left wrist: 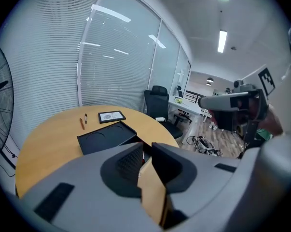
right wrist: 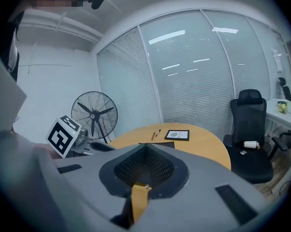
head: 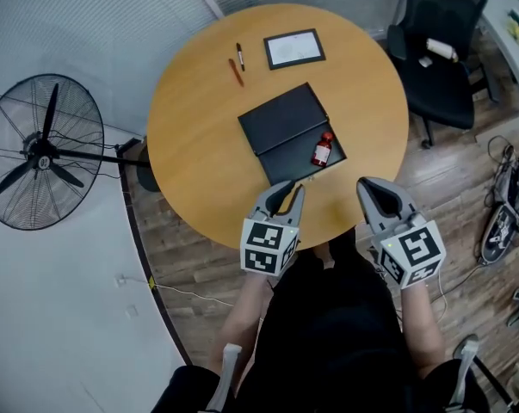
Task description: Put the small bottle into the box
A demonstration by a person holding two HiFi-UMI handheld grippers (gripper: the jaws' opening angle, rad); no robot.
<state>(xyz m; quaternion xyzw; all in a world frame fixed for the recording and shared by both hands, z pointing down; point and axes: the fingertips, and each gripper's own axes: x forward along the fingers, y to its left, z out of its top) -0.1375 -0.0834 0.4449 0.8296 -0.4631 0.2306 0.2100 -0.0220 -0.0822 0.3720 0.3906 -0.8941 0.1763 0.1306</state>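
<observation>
**Both claws empty at the near edge; the bottle already lies in the box.**
The left claw (head: pixel 287 189) is open only a little and the right claw (head: pixel 375 185) is closed; both hold nothing. Just beyond, between them, the small brown bottle (head: pixel 322 150) lies in the near right corner of the open black box (head: pixel 285 163) on the round wooden table (head: pixel 199 144), cap pointing far, nothing in the way.

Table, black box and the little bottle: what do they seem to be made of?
The table looks like wood or wood-look laminate: smooth, even honey tone, soft sheen. The box is matte black, perhaps card or plastic; no shine shows. The small bottle is brownish-red glass or plastic, red cap, pale label; too small to tell which.
</observation>
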